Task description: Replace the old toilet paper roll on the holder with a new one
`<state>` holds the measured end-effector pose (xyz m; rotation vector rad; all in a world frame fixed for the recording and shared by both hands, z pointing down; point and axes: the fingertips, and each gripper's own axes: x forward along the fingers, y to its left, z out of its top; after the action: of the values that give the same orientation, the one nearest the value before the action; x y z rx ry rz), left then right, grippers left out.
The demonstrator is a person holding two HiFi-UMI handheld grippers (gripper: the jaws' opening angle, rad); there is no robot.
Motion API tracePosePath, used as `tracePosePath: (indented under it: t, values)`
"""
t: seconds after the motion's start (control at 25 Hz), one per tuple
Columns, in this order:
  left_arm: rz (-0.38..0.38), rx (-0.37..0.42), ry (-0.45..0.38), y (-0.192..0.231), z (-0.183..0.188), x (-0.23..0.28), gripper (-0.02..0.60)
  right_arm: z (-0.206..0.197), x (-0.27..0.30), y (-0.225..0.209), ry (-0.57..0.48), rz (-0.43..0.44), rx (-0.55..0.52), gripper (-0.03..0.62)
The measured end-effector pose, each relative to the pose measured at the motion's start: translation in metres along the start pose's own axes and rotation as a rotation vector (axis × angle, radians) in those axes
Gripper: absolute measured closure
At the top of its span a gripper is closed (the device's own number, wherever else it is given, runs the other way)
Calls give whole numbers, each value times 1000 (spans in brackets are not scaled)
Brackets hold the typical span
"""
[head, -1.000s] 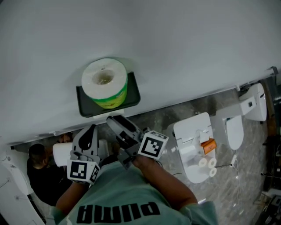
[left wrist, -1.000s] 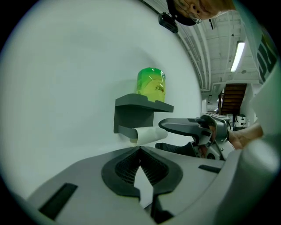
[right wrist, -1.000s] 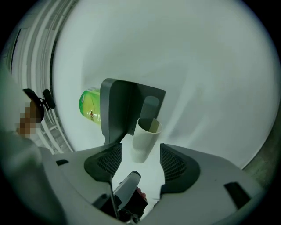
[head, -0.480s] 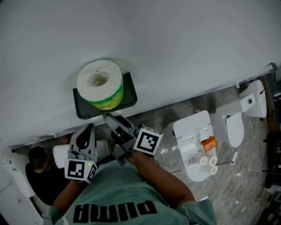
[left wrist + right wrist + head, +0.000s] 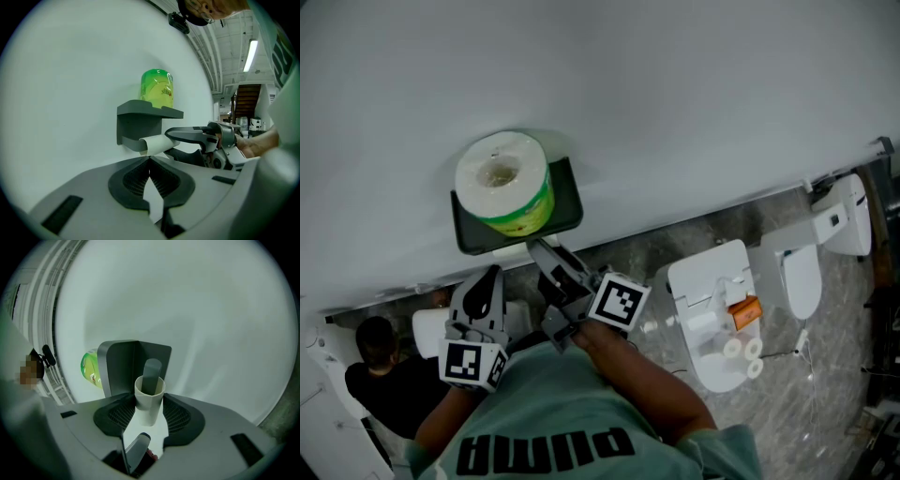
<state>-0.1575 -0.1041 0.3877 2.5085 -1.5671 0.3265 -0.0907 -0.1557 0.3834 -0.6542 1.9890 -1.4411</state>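
The holder shelf (image 5: 567,202) overhangs the cardboard tube (image 5: 149,401), the wall (image 5: 675,94) backs it; beneath is open.

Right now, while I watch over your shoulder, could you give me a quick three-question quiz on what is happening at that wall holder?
1. True or false: the green-wrapped roll stands on top of the holder.
2. What sits between the right gripper's jaws? A the green-wrapped roll; B the empty cardboard tube; C nothing.
3. Fill in: the left gripper's jaws are ___.
Key: 1 true. 2 B; those jaws have just been closing on the tube, which sits on the holder's bar. 3 shut, with nothing between them.
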Motion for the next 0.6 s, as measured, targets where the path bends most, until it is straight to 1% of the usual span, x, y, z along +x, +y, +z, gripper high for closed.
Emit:
tracePosePath:
  t: [0.16,0.4,0.6]
  values:
    - [10,-14,-4,-3,1,0,577,11,-11,-1,-25,-19,-8,407]
    - [7,-28,-12,-11,1,4,577,43,-30,-4,-90,-48,-47,407]
    - [-2,-30,-26,-20,6,7,577,61,-40,0,-118,-48,-70,407]
